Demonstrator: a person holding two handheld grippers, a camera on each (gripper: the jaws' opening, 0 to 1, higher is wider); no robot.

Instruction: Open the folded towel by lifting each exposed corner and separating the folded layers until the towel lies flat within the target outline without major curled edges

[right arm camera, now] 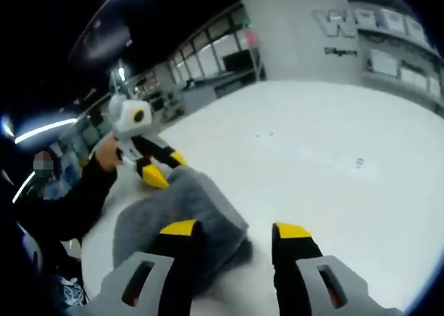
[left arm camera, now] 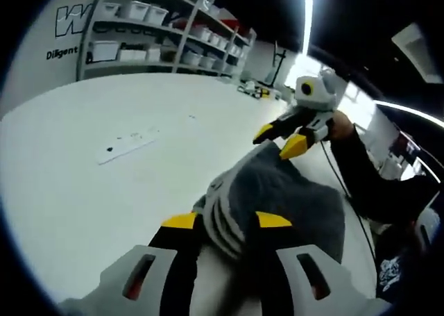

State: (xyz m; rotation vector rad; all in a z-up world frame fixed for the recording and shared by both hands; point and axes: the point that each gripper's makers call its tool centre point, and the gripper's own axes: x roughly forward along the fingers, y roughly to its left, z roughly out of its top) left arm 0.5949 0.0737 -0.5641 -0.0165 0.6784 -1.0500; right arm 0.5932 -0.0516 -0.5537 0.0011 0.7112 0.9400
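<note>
On the white table point(left arm camera: 104, 212) the grey towel point(left arm camera: 291, 198) sits bunched up between both grippers. In the left gripper view, the left gripper point(left arm camera: 225, 222) has its jaws spread around the striped near edge. The right gripper point(right arm camera: 232, 229) is wide open too, towel edge against its left jaw, nothing pinched that I can see.

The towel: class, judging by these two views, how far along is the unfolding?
Done: little; the grey towel is bunched, striped layers stacked. In hand: the left gripper and right gripper each straddle an edge, jaws open. Left: separating layers, flattening on the white table.
</note>
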